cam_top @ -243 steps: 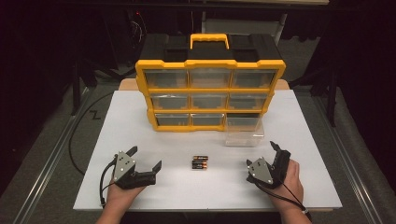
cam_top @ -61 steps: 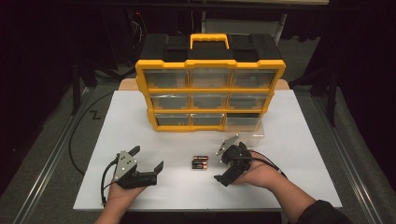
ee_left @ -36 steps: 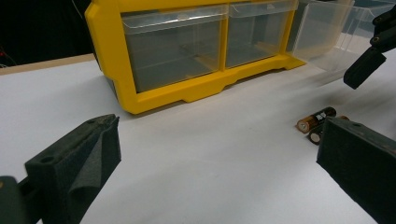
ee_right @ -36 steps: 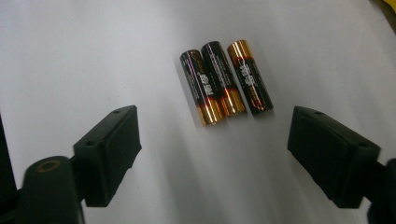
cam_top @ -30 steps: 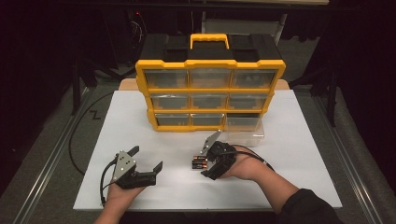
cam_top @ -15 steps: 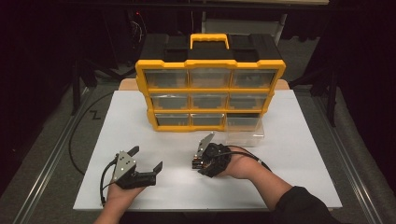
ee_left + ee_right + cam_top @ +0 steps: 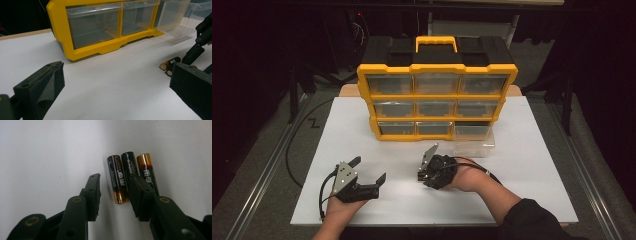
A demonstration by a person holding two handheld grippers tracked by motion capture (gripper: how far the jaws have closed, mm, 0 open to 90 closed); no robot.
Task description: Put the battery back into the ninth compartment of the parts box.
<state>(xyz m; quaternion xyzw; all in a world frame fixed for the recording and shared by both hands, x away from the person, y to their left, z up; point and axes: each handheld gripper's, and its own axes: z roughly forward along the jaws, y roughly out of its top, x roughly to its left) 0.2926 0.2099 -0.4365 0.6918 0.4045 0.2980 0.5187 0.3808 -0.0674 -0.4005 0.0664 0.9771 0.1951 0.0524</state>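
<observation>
Three AA batteries lie side by side on the white tabletop: a black one on the left, a black one in the middle and a copper-topped one on the right. My right gripper hangs over them, pointing down. Its jaws have just been closing and straddle the left battery. The left pad stands clear of it, and the right pad sits over the middle battery. In the high view the right gripper covers the batteries. My left gripper rests open on the table at the left, holding nothing.
A yellow drawer organiser with clear drawers stands at the middle back of the table. One clear drawer sits pulled out in front of its lower right corner. The left gripper view shows the batteries at right beside the right gripper's jaw links.
The right hand has come in from the right side of the table to the batteries, and its jaws have narrowed around the left one. The left hand has stayed put.
</observation>
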